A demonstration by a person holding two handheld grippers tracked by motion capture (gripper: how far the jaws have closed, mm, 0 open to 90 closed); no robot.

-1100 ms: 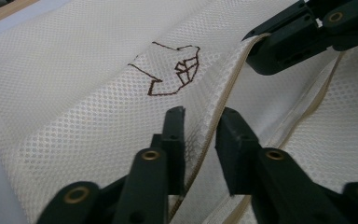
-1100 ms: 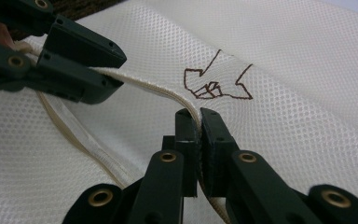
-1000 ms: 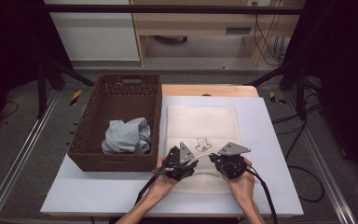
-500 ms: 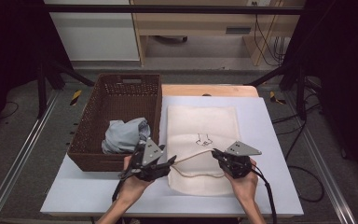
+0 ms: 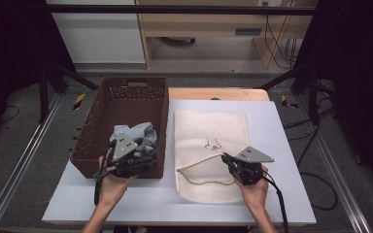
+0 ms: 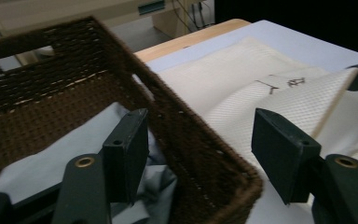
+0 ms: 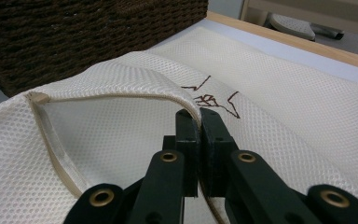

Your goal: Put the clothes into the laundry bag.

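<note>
High view: the left gripper (image 5: pixel 145 156), fingers just opening and empty, hangs over the grey cloth (image 5: pixel 135 132) in the brown basket (image 5: pixel 126 97), while the right gripper (image 5: pixel 225 158) pinches the cream mesh bag's (image 5: pixel 213 128) open rim on the bench (image 5: pixel 281 126).

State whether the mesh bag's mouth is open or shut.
Open: the right gripper lifts the mesh bag's upper edge, showing the inside.
</note>
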